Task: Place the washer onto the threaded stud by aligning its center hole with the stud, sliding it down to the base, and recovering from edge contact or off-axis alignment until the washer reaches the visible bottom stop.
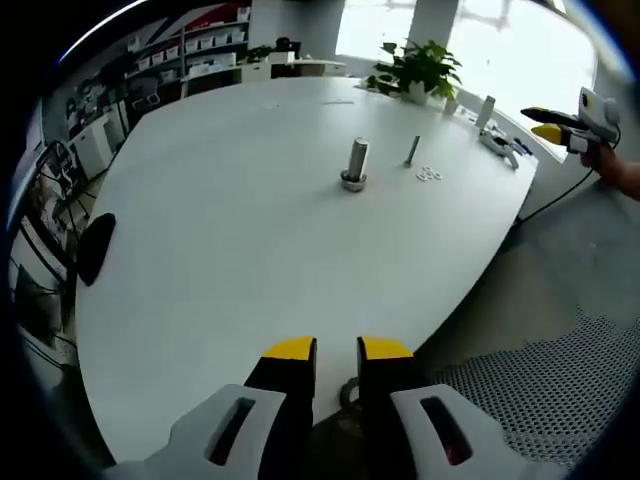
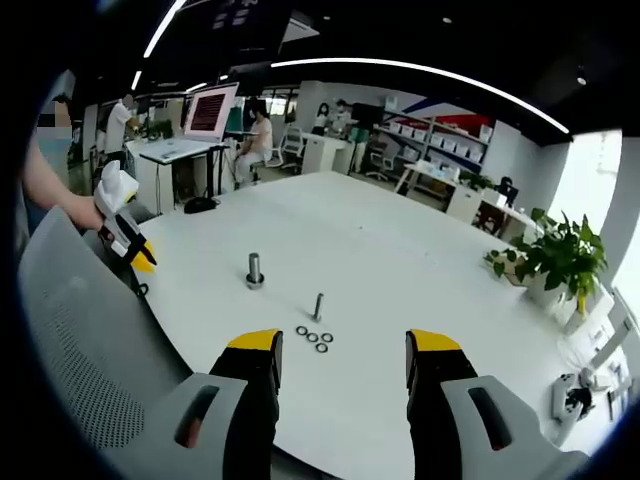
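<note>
Tongs come in two pairs, each with black jaws capped in yellow and pale grey bodies. In the left gripper view the left tongs (image 1: 337, 348) stand nearly closed, a narrow slit between the tips and nothing in it, poised above the near edge of the table (image 1: 230, 220). In the right gripper view the right tongs (image 2: 345, 342) are spread wide and hold nothing.

Two upright metal pieces stand on the smooth white table top. One is a thick threaded stud (image 2: 255, 270) with a wider round base; the other is a thin bolt (image 2: 318, 306), well apart from the stud at about 4 o'clock in the right gripper view. Small flat metal ring washers (image 2: 313, 338) lie loose just beside the thin bolt, at its 6 o'clock; I count four there, though they are tiny. In the left gripper view the same stud (image 1: 355, 165) sits near the middle, with the thin bolt (image 1: 412, 150) at its 2 o'clock and the washers (image 1: 429, 175) a pale cluster too small to count.

One leafy potted plant (image 2: 555, 260) stands at the table's far side. A grey perforated mesh chair back (image 2: 80, 340) rises at 8 o'clock in the right gripper view.
</note>
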